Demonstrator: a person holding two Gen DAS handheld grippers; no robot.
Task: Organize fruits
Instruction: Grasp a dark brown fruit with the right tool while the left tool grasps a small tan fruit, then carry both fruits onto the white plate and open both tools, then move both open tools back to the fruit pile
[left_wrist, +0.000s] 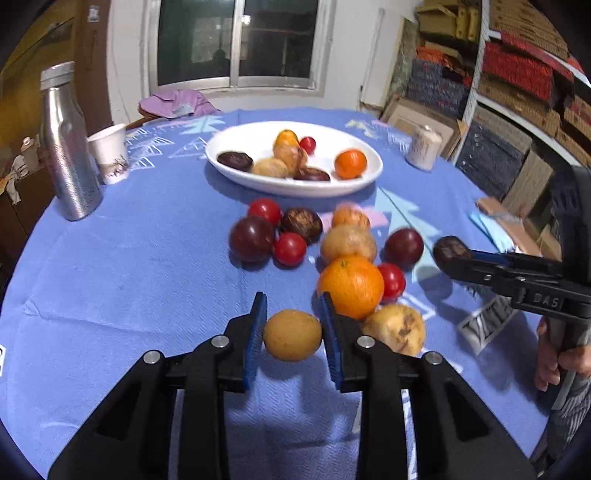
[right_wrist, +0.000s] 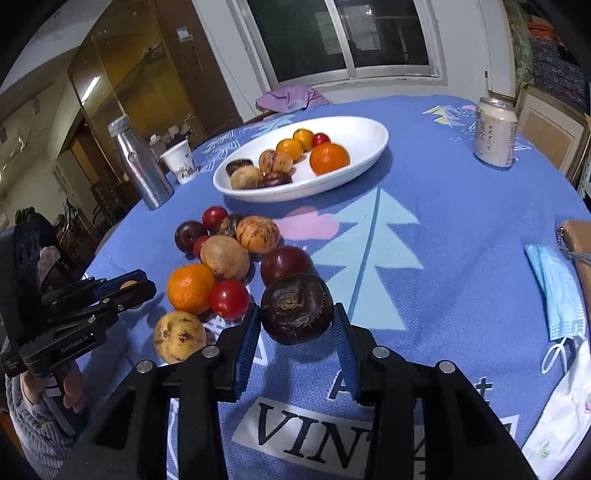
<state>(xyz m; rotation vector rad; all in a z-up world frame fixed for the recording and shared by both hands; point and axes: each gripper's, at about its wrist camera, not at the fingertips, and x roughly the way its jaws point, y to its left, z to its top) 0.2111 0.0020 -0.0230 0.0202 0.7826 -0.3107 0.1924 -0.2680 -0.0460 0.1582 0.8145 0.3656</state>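
My left gripper (left_wrist: 293, 302) is shut on a small tan round fruit (left_wrist: 291, 334), which casts a shadow on the blue tablecloth below. My right gripper (right_wrist: 296, 306) is shut on a dark purple fruit (right_wrist: 295, 308) with a rough crown. Each gripper also shows in the other view: the right gripper (left_wrist: 454, 258) at the right edge, the left gripper (right_wrist: 135, 284) at the left edge. Loose fruits lie between them: an orange (left_wrist: 351, 286), red tomatoes (left_wrist: 289, 249), dark plums (left_wrist: 252, 239) and a yellow speckled fruit (left_wrist: 395, 328). Farther back, a white oval plate (left_wrist: 295, 188) holds several fruits.
A metal bottle (left_wrist: 68, 147) and a paper cup (left_wrist: 109, 153) stand at the back left, a drink can (right_wrist: 495, 133) at the back right. A blue face mask (right_wrist: 557, 291) lies by the right table edge. Stacked boxes and shelves (left_wrist: 517, 92) fill the right side.
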